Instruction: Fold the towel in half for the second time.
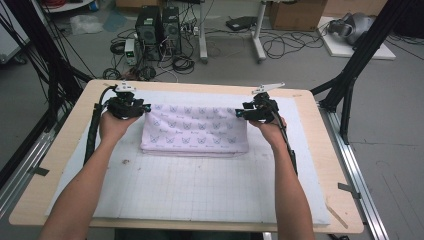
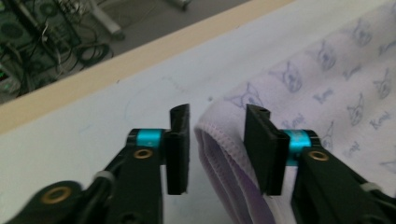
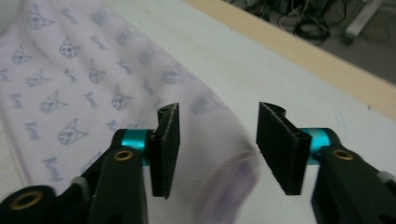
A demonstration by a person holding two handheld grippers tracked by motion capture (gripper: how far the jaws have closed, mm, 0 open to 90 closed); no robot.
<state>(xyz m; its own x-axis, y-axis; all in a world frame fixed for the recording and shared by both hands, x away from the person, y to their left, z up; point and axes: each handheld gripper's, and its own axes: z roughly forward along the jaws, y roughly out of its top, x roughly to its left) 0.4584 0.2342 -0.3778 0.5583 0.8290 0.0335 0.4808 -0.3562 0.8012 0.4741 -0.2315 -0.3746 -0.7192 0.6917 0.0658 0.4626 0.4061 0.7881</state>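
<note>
High view: lying folded on the white gridded mat point(image 1: 200, 190) toward the far edge of the wooden table point(image 1: 65, 150), a printed cloth point(image 1: 195, 131), left gripper point(image 1: 146, 108) at its left end and right gripper point(image 1: 239, 113) at its right end, both at the far corners

Left gripper view: standing apart, jaws clear of the stitched hem between them, gripping nothing

Right gripper view: gaping likewise, blurred cloth corner sagging free between the jaws

Judging by this: fold looking laid and let go; possibly remaining, another fold or smoothing
</note>
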